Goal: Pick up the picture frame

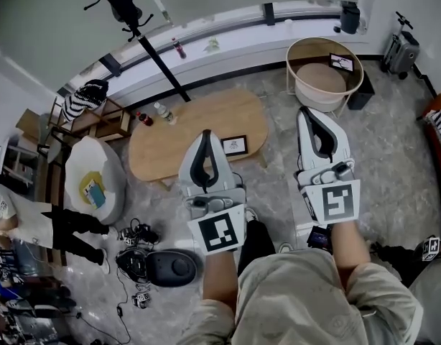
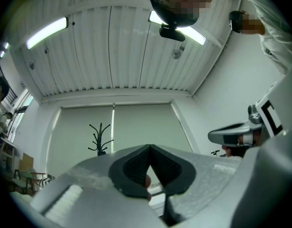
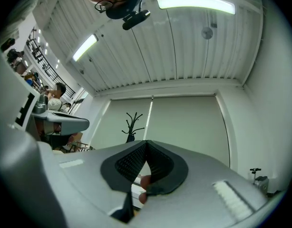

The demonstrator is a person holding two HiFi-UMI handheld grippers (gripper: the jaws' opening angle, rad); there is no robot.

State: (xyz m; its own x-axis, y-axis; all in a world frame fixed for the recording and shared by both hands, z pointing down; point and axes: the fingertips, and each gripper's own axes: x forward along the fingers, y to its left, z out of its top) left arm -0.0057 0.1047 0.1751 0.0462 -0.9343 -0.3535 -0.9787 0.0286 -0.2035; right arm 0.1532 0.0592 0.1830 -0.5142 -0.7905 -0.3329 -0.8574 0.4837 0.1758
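A small black-rimmed picture frame [image 1: 235,145] lies on the oval wooden table [image 1: 170,146], near its right end. My left gripper [image 1: 205,133] hovers above the table just left of the frame, jaws shut and empty. My right gripper [image 1: 307,111] is held off to the right of the table, over the floor, also shut on nothing. Both grippers point forward and slightly upward. The left gripper view shows only the closed left gripper [image 2: 150,146] against ceiling and window blinds. The right gripper view likewise shows only the closed right gripper [image 3: 146,141]. The frame appears in neither gripper view.
Two bottles [image 1: 154,115] stand at the table's far left. A round basket-like side table [image 1: 325,69] holding a second small frame [image 1: 341,62] is at the back right. A coat stand [image 1: 145,38], white beanbag [image 1: 95,178] and floor cables [image 1: 138,243] are on the left.
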